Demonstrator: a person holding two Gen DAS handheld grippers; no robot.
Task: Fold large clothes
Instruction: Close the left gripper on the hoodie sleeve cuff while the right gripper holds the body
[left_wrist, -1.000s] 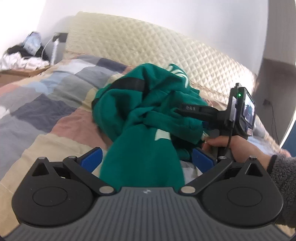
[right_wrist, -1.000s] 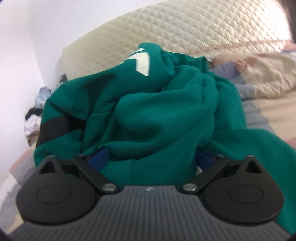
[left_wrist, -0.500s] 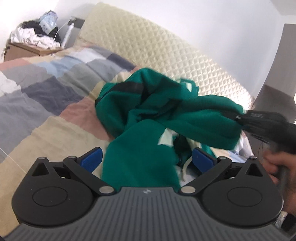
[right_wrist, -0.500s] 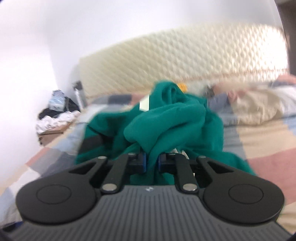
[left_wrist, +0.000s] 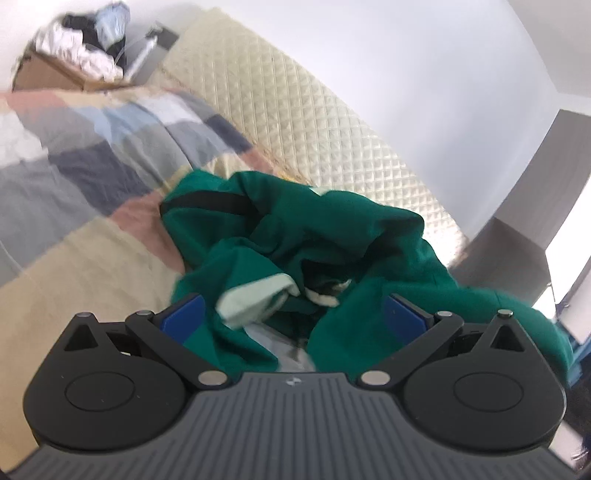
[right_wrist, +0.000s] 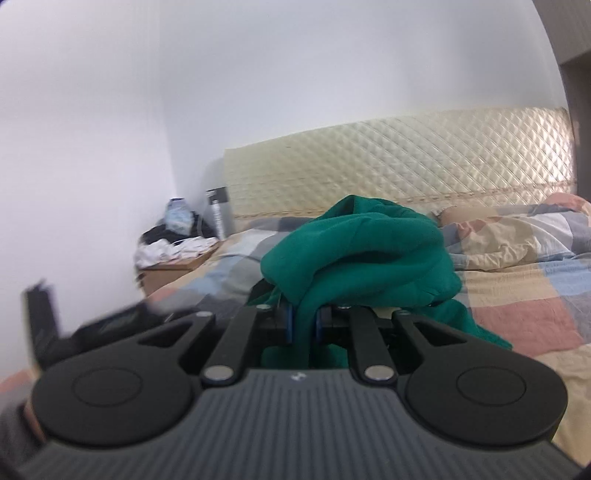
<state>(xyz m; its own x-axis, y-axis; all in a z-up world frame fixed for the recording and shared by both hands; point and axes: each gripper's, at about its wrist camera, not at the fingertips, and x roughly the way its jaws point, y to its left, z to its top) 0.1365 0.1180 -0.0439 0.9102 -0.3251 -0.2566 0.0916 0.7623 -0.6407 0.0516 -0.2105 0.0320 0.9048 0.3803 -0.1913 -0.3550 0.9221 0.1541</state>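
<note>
The bed (left_wrist: 85, 254), under a patchwork quilt of beige, grey, blue and pink squares, carries everything here, with a cream quilted headboard (right_wrist: 399, 158) along its far side. On it lies the task's thing, a large green sweatshirt (left_wrist: 295, 236) — a crumpled mound with a black band, pale patches and a drawstring showing in its folds, not yet spread flat. The right hand-held gripper (right_wrist: 303, 325) has its blue pads pressed together on a thick bunch of the green fabric, which rises ahead of it in a hump above the quilt; judging by this, the garment is being raised by one part so that its shape can be found before any fold is made. The left hand-held gripper (left_wrist: 291, 314) is spread wide, its pads on either side of the heap's near folds and gripping nothing, probably placed to take a second hold such as a hem or shoulder. The tangle itself stands in the way — sleeves and body are wound together, so a blind pinch may catch several layers. In the far corner a cardboard box (right_wrist: 173, 269) heaped with clothes stands beside the bed, well apart from the work.
</note>
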